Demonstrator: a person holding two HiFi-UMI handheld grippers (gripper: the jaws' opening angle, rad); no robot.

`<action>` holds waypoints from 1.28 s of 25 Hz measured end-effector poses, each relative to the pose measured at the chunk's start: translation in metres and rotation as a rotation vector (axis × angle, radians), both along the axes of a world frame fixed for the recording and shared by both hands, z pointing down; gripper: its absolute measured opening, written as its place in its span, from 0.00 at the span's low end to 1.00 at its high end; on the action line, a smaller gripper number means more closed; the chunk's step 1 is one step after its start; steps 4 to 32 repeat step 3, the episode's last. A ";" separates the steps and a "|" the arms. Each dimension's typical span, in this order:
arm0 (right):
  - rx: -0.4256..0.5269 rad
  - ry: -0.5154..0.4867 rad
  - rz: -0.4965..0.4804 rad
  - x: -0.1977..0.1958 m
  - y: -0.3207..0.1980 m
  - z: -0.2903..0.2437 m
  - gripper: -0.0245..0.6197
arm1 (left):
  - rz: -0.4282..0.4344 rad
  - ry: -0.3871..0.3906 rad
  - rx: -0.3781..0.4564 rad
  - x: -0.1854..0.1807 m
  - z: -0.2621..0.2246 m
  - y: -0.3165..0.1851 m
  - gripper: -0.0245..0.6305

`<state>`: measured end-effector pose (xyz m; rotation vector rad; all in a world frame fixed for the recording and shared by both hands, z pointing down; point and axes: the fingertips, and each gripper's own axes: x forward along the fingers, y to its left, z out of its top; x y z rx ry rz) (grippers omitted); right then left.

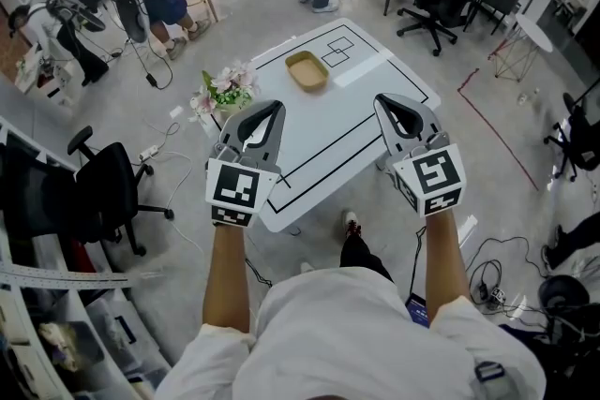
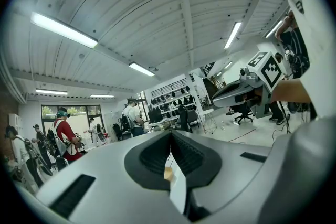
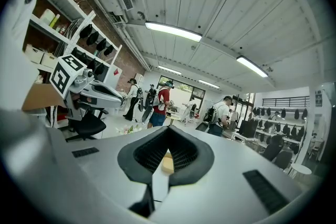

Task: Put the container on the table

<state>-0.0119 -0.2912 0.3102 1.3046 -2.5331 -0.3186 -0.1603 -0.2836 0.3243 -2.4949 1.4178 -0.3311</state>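
Observation:
A shallow tan container (image 1: 307, 70) rests on the far part of the white table (image 1: 356, 131), beside black outlined rectangles. Both grippers are held up in the air above the table's near edge, well short of the container. My left gripper (image 1: 273, 109) has its jaws closed tip to tip with nothing between them. My right gripper (image 1: 383, 101) is shut and empty in the same way. In the left gripper view the left gripper (image 2: 171, 135) points level across the room. The right gripper (image 3: 168, 129) does likewise in the right gripper view. A small tan patch shows through each closed slit.
A bunch of pale flowers (image 1: 225, 90) sits at the table's left edge. A black office chair (image 1: 105, 192) stands to the left on the floor, and more chairs (image 1: 441, 0) stand at the back right. People stand in the background. Cables lie on the floor to the right.

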 end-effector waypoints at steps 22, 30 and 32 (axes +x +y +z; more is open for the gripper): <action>0.011 0.009 0.000 0.003 0.000 0.003 0.06 | -0.001 0.000 0.000 -0.001 0.001 0.001 0.07; 0.011 0.009 0.000 0.003 0.000 0.003 0.06 | -0.001 0.000 0.000 -0.001 0.001 0.001 0.07; 0.011 0.009 0.000 0.003 0.000 0.003 0.06 | -0.001 0.000 0.000 -0.001 0.001 0.001 0.07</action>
